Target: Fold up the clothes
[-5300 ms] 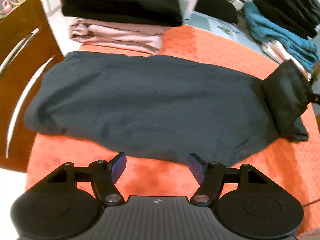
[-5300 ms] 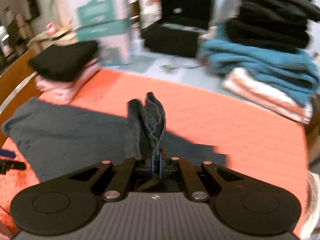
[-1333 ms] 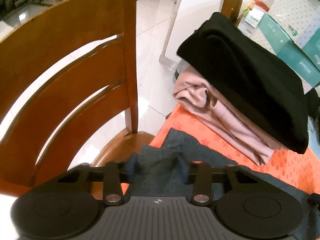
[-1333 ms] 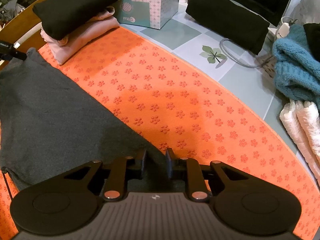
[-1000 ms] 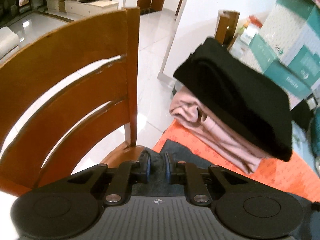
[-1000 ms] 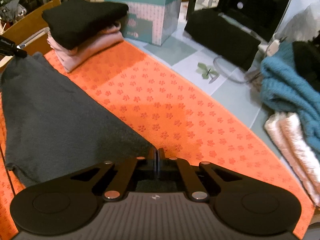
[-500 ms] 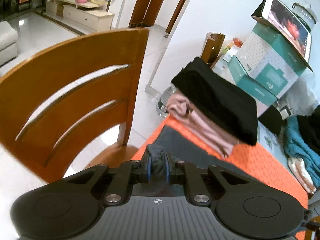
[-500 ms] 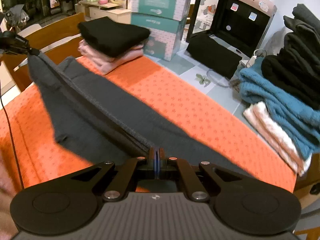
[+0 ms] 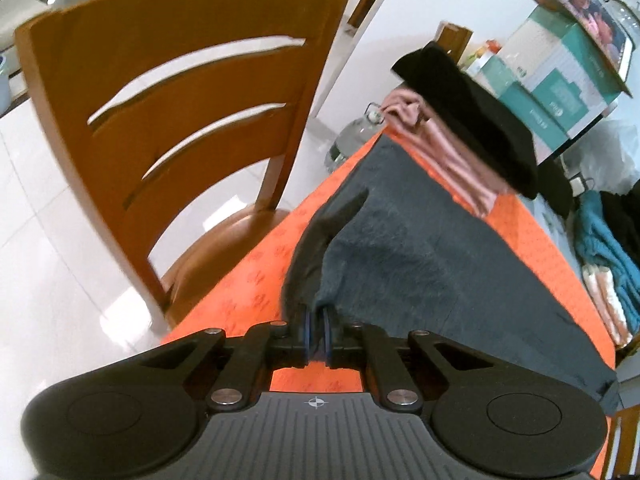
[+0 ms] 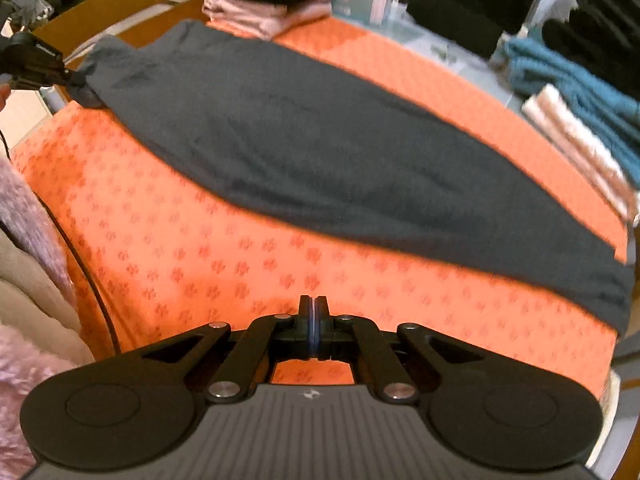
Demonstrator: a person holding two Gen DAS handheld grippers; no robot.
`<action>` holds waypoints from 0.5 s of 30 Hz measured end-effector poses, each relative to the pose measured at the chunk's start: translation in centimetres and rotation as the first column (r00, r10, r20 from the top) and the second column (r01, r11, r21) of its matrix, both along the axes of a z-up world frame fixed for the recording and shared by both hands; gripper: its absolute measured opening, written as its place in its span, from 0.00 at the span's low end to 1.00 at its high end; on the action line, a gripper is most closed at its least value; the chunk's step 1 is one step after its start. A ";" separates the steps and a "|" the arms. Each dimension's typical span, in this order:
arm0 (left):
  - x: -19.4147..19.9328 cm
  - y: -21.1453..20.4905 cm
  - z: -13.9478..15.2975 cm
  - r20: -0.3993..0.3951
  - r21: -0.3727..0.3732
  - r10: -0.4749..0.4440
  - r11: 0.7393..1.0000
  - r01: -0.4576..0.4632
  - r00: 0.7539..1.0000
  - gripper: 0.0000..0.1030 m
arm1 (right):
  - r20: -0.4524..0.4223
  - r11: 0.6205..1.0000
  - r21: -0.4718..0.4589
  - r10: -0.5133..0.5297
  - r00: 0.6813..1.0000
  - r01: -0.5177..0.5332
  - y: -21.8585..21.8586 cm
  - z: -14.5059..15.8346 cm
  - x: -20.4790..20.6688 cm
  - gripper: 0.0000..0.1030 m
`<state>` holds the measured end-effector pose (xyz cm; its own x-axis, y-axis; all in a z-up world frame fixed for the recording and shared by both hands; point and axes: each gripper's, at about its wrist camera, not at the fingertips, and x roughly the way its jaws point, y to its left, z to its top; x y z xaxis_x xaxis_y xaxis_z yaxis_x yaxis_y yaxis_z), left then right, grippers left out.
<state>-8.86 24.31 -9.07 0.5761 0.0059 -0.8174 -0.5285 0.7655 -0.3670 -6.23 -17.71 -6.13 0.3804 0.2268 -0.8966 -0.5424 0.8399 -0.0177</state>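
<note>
Dark grey garment (image 10: 328, 160) lies lengthwise across the orange-covered bench (image 10: 192, 248), one end at the chair-side edge. My left gripper (image 9: 316, 330) has just been closing its jaws and pinches that end's corner. My right gripper (image 10: 314, 330): jaws clenched, nothing between them. Folded black-and-pink stack (image 9: 468, 132) sits at the far corner.

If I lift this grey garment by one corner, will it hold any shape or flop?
Probably floppy: the grey garment droops in folds from the corner between the left tongs, whose jaws have just been closing. Likely light: one pinch lifts that end.
</note>
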 end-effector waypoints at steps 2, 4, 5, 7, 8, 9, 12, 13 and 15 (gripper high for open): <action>-0.5 0.1 -0.2 -0.003 -0.020 0.017 1.000 -0.017 1.000 0.11 | -0.012 1.000 0.001 -0.016 1.000 0.016 0.0 -0.4 -0.3 0.01; -1.2 0.2 -0.2 0.002 -0.042 0.044 0.998 -0.044 0.999 0.11 | -0.016 0.999 0.007 -0.043 0.999 0.043 -0.3 -0.5 -0.2 0.01; -1.5 0.3 -0.2 0.009 -0.056 0.061 0.997 -0.061 0.998 0.11 | -0.016 0.998 0.011 -0.060 0.998 0.060 -0.5 -0.5 -0.1 0.01; -2.1 0.4 -0.1 0.020 -0.086 0.091 0.992 -0.089 0.996 0.18 | -0.019 0.995 0.022 -0.101 0.995 0.101 -1.2 -0.5 0.4 0.01; -2.4 0.4 0.0 0.027 -0.099 0.107 0.990 -0.104 0.994 0.25 | -0.025 0.991 0.029 -0.126 0.992 0.127 -1.6 -0.6 0.7 0.01; -2.8 0.5 0.1 0.034 -0.111 0.124 0.987 -0.119 0.992 0.29 | -0.030 0.988 0.034 -0.149 0.988 0.150 -1.9 -0.6 0.9 0.01; -3.7 0.4 0.1 0.051 -0.152 0.156 0.977 -0.147 0.986 0.43 | -0.031 0.979 0.043 -0.200 0.979 0.201 -2.9 -0.8 1.5 0.02; -4.0 0.3 0.1 0.055 -0.166 0.165 0.974 -0.154 0.985 0.47 | -0.032 0.975 0.046 -0.216 0.976 0.217 -3.1 -0.8 1.6 0.02; -4.3 0.1 -0.2 0.039 -0.184 0.181 0.968 -0.171 0.983 0.48 | -0.033 0.968 0.052 -0.244 0.969 0.245 -3.7 -0.9 1.9 0.02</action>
